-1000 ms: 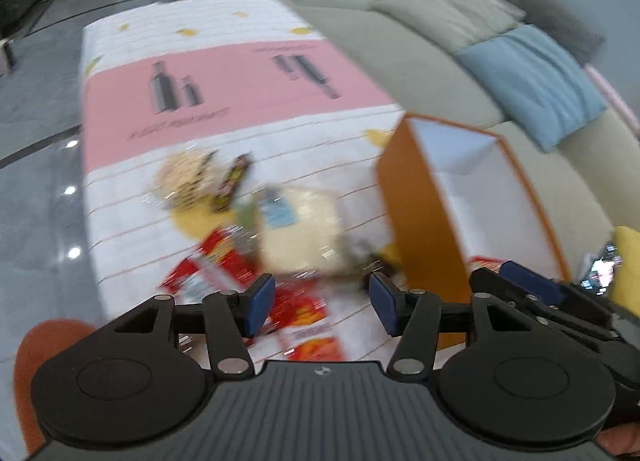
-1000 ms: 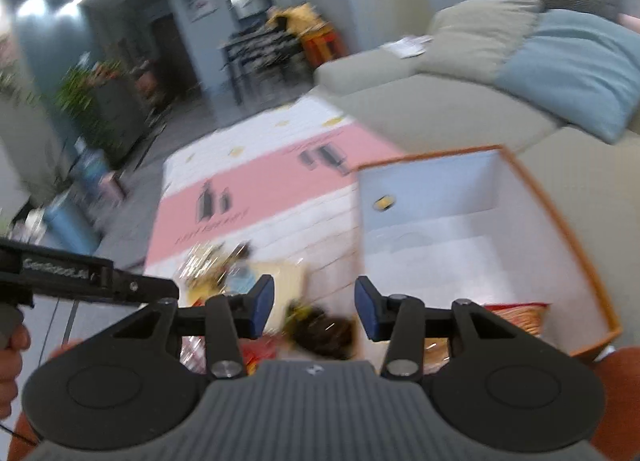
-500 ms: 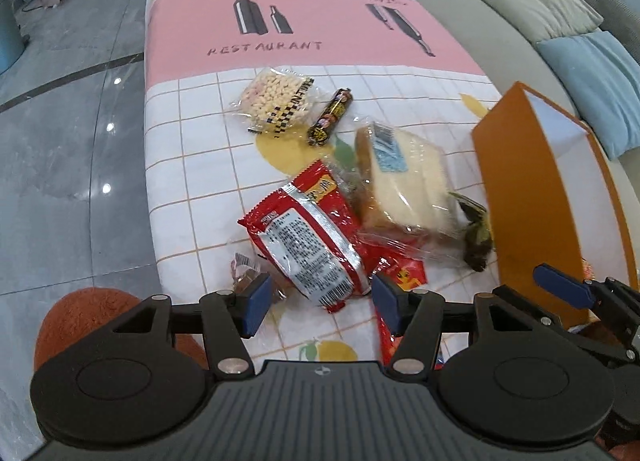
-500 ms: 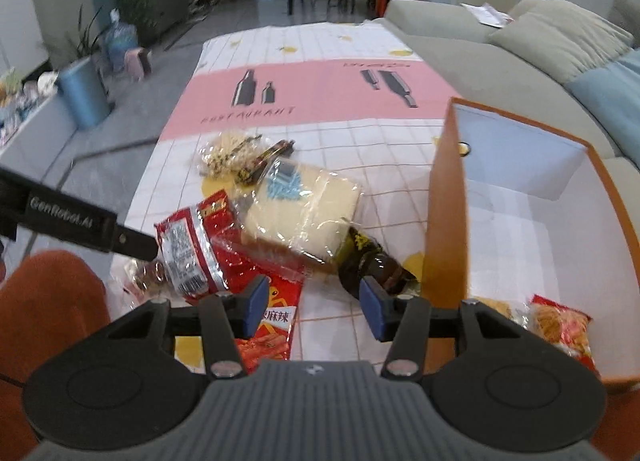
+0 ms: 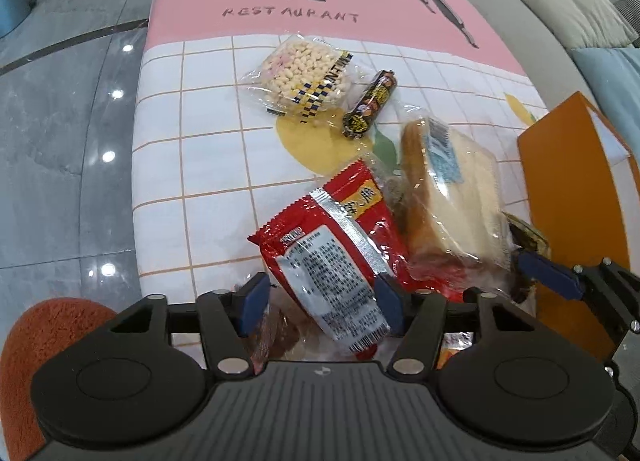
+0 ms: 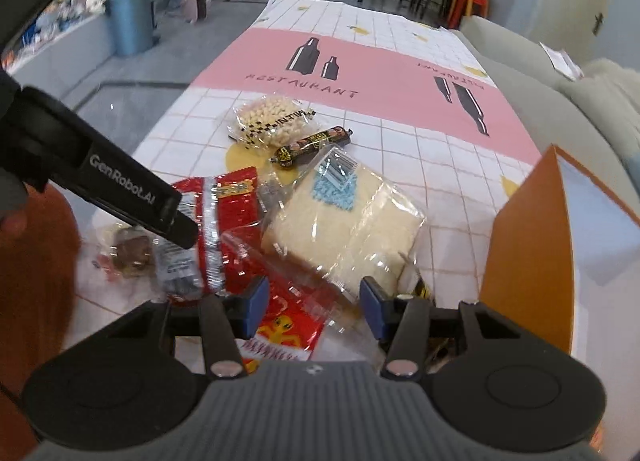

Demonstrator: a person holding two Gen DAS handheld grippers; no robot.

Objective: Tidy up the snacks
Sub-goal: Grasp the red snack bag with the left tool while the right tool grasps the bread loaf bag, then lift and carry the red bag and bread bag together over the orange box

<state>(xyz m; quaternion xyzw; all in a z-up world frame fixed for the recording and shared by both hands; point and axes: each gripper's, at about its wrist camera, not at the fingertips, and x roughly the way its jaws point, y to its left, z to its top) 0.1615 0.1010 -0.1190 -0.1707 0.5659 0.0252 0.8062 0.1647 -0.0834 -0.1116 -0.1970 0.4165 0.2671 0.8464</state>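
Note:
A pile of snacks lies on the tablecloth (image 5: 208,165). My left gripper (image 5: 318,303) is open, its fingers on either side of the near end of a red snack packet (image 5: 336,249). My right gripper (image 6: 312,303) is open over the near edge of a wrapped bread loaf (image 6: 348,217) and a second red packet (image 6: 288,325). A bag of small puffs (image 5: 300,77) and a dark sausage stick (image 5: 370,103) lie farther back. The orange box (image 6: 524,257) stands at the right.
A small brown wrapped snack (image 6: 130,249) lies at the left of the pile. A grey sofa with cushions (image 5: 560,1) runs along the right. The table's left edge drops to a grey floor (image 5: 60,141). Chairs and a blue bin stand far back.
Both grippers have come down and forward toward the pile. The left one now straddles the red packet, and the right one has reached the bread's near edge.

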